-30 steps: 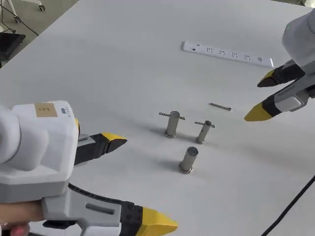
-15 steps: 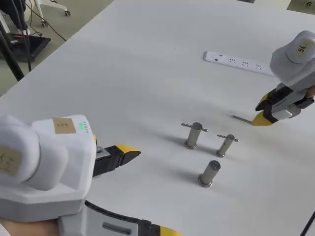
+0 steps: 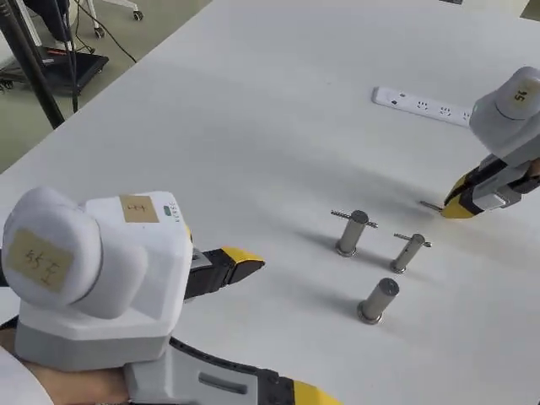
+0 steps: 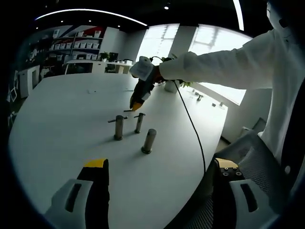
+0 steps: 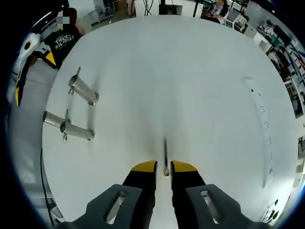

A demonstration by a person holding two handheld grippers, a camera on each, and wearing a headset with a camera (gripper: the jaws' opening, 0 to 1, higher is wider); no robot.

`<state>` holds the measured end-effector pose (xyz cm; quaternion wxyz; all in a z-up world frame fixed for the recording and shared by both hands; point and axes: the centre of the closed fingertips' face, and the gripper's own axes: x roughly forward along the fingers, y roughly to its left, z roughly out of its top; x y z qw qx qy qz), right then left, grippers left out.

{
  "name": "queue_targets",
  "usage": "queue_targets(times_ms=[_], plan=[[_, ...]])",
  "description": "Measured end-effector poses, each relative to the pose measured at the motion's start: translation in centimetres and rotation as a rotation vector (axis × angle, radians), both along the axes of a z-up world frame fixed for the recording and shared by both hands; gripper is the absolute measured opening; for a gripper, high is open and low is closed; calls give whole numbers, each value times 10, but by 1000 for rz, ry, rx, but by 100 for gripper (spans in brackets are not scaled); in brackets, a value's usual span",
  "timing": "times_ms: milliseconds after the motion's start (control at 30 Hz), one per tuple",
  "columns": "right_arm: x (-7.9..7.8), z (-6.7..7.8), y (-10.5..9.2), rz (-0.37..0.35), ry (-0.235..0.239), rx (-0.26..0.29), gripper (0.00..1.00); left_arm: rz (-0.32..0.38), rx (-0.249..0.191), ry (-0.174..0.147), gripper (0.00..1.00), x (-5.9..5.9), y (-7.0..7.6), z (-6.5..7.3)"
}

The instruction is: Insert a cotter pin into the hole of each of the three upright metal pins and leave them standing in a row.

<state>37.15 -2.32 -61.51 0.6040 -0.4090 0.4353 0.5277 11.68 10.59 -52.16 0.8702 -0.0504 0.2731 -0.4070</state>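
Over on the white table (image 3: 253, 126), in the head view, a power strip (image 3: 422, 105) is seen beyond three metal pins (image 3: 352, 236): two crossed by cotter pins (image 3: 353, 218), the nearest bare. Left gripper view: the left gripper (image 4: 160, 164) is spread wide, shelves (image 4: 71, 45) blurred behind. Right gripper view: the right gripper (image 5: 165, 168) is narrowed astride the loose cotter pin (image 5: 165, 152), slim gaps showing.

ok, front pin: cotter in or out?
Out. The front pin has a bare top, while the other two pins carry cotters; the last cotter lies on the table between the right tool tips.
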Motion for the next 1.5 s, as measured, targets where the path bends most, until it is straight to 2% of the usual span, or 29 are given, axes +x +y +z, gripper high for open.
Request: queue_targets(times_ms=[167, 300, 467, 733, 800, 900, 967, 1000, 1100, 1300, 1333, 1367, 1433, 1500], plan=[[1, -1, -2, 16, -13, -29, 0, -3, -7, -2, 89, 0, -2, 2], [1, -1, -2, 18, -7, -36, 0, 3, 10, 3, 98, 0, 0, 0], [2, 0, -2, 29, -18, -57, 0, 2, 13, 7, 97, -1, 1, -1], [1, 1, -4, 18, -28, -40, 0, 25, 26, 5, 99, 1, 5, -4], [1, 5, -6, 35, -58, -59, 0, 24, 24, 4, 99, 0, 5, -4], [-1, 14, -5, 83, -96, -48, 0, 23, 21, 0, 99, 1, 5, -3], [-3, 24, -2, 82, -122, -17, 0, 19, 23, -10, 99, 2, 4, -1], [-4, 32, 3, 85, -147, 19, 0, 18, 23, -15, 98, 3, 4, 0], [-10, 48, 7, 111, -194, 64, 0, 8, -13, -25, 90, 5, 0, 7], [-41, 82, 16, 124, -262, 184, 0, 10, -53, -33, 86, 17, -5, 18], [-49, 89, 19, 127, -271, 227, 0, 18, -92, 0, 86, 19, -7, 20], [-55, 93, 21, 115, -272, 258, 0, 20, -111, 3, 86, 21, -9, 22], [-68, 103, 21, 88, -290, 302, 0, 25, -140, -17, 83, 27, -11, 29], [-81, 111, 20, 85, -308, 330, 0, 19, -168, -17, 81, 31, -14, 35]])
